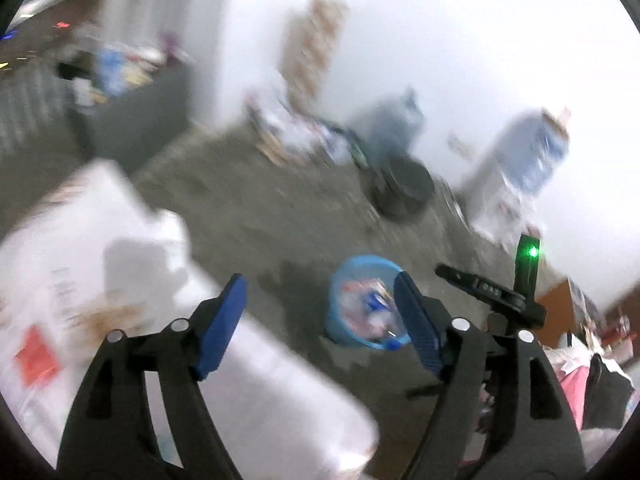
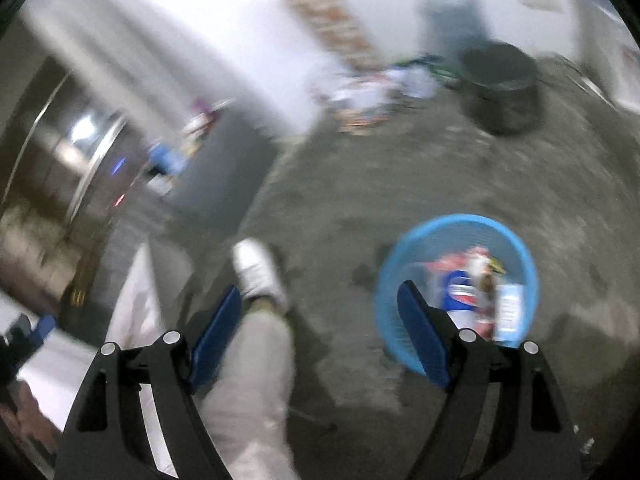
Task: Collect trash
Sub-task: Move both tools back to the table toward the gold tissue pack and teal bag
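A round blue mesh basket (image 1: 340, 320) stands on the grey floor, filled with wrappers and packets. In the left wrist view it sits just ahead of my left gripper (image 1: 320, 300), whose blue pads are wide apart with nothing between them. In the right wrist view the basket (image 2: 400, 256) lies behind the right-hand pad of my right gripper (image 2: 320, 312), also open and holding nothing. A person's leg in pale trousers and a white shoe (image 2: 258, 270) shows between the right gripper's fingers. Both views are blurred.
A large white plastic bag (image 1: 132, 280) lies at the left. A dark round bin (image 2: 502, 88) and scattered litter (image 2: 372, 96) sit by the white wall. A tripod head with a green light (image 1: 528, 264) stands at the right, with pink clutter (image 1: 572, 380) below it.
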`<state>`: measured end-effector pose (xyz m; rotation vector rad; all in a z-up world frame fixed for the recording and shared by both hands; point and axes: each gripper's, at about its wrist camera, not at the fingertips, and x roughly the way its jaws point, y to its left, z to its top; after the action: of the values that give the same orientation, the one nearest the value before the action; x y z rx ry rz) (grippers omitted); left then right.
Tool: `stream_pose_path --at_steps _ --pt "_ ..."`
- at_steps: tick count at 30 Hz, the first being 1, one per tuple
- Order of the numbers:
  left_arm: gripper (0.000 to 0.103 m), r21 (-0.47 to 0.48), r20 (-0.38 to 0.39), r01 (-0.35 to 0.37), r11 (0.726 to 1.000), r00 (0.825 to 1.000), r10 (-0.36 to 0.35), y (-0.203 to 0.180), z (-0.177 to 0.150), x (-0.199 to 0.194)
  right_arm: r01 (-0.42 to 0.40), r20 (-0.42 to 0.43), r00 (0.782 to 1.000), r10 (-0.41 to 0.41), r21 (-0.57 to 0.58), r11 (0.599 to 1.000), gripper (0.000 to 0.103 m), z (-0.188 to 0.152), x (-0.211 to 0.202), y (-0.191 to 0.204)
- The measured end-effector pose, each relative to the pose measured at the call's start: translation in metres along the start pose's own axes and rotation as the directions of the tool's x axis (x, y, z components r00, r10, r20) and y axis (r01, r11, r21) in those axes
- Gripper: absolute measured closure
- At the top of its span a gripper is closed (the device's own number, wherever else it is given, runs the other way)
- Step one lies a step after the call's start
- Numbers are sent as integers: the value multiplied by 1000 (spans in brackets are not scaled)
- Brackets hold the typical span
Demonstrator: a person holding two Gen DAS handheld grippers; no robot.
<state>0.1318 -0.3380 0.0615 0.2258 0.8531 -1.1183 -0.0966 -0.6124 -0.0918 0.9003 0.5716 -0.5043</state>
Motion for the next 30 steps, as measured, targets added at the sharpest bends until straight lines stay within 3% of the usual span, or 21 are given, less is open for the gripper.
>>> stream_pose_path --at_steps 3,6,8,11,13,16,19,24,26,30 --pt "28 -90 108 -99 991 988 108 53 -45 -77 -87 -51 995 81 -127 988 25 -17 5 56" --pt "28 -209 104 -171 963 975 195 101 -102 -122 -203 -170 972 161 -269 941 24 -52 15 130" --pt "28 -313 87 -172 934 974 208 130 -144 -141 -271 -250 948 195 -320 908 24 -77 21 166" --pt "28 -406 84 -125 906 981 173 151 -190 -153 -362 -356 906 227 -377 852 24 -115 26 215" --pt "28 -424 107 -71 903 986 127 154 -211 -153 -383 -390 895 217 -422 822 24 -134 25 241" --pt "27 -381 110 24 924 994 19 143 -226 -142 -380 -407 895 183 -482 789 25 -151 24 267" --pt "21 -259 62 48 965 998 -33 118 -226 -120 -379 -410 897 163 -529 759 25 -158 22 285" --pt "20 -111 -23 -15 994 1000 13 93 -227 -81 -435 -470 865 176 -530 728 25 -156 39 304" --pt "20 -74 -44 -42 996 998 39 89 -227 -72 -472 -515 835 191 -493 731 25 -155 54 311" --pt "20 -46 -35 -60 997 998 58 84 -233 -69 -488 -561 811 167 -490 722 29 -160 82 323"
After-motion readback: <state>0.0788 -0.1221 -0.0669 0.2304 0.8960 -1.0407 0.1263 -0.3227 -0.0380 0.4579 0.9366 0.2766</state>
